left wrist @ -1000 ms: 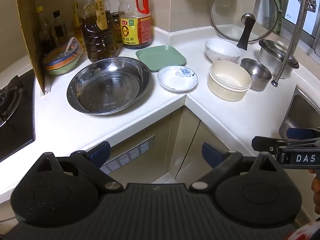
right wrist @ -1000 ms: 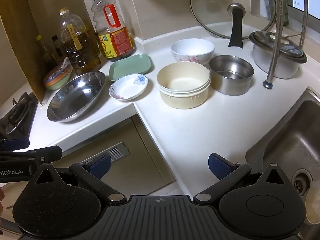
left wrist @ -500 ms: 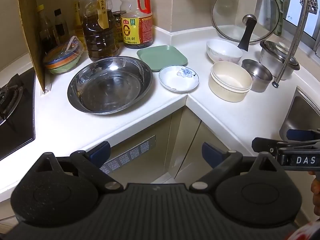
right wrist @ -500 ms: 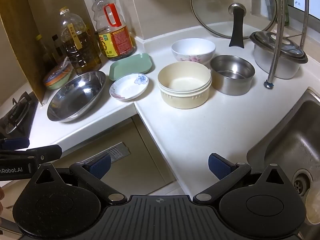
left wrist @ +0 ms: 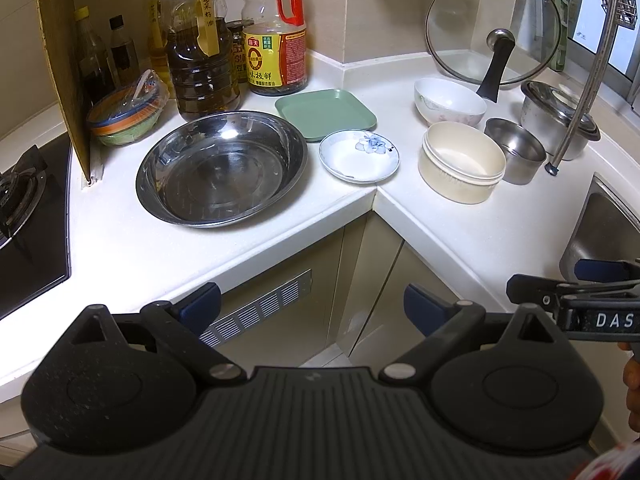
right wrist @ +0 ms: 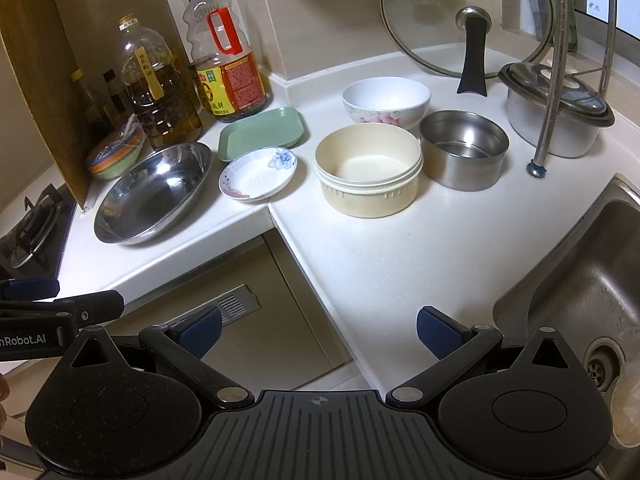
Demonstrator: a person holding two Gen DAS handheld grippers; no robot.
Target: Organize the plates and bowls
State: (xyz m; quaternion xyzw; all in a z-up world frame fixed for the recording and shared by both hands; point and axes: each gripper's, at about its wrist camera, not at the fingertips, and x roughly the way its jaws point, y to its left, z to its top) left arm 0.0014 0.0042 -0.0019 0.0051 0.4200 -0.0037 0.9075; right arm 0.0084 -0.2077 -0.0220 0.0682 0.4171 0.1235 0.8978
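Observation:
On the white corner counter stand a large steel basin [left wrist: 222, 168] [right wrist: 154, 192], a green square plate [left wrist: 325, 113] [right wrist: 262, 133], a small white flowered saucer [left wrist: 359, 155] [right wrist: 258, 174], a cream bowl [left wrist: 461, 162] [right wrist: 369, 170], a white flowered bowl [left wrist: 450, 102] [right wrist: 386, 100] and a small steel bowl [left wrist: 515, 150] [right wrist: 464, 148]. My left gripper [left wrist: 312, 306] is open and empty, held off the counter's front edge. My right gripper [right wrist: 318, 330] is open and empty, low over the counter edge, short of the cream bowl.
Oil and sauce bottles [left wrist: 200, 44] stand at the back left beside a wrapped colourful bowl [left wrist: 126, 114]. A glass lid [right wrist: 466, 24] leans on the wall. A lidded pot [right wrist: 558, 108] and a sink [right wrist: 592, 280] are on the right, a stove [left wrist: 24, 216] on the left.
Both views have crept slightly forward and down toward the counter. Nothing on the counter has moved and both grippers stay open.

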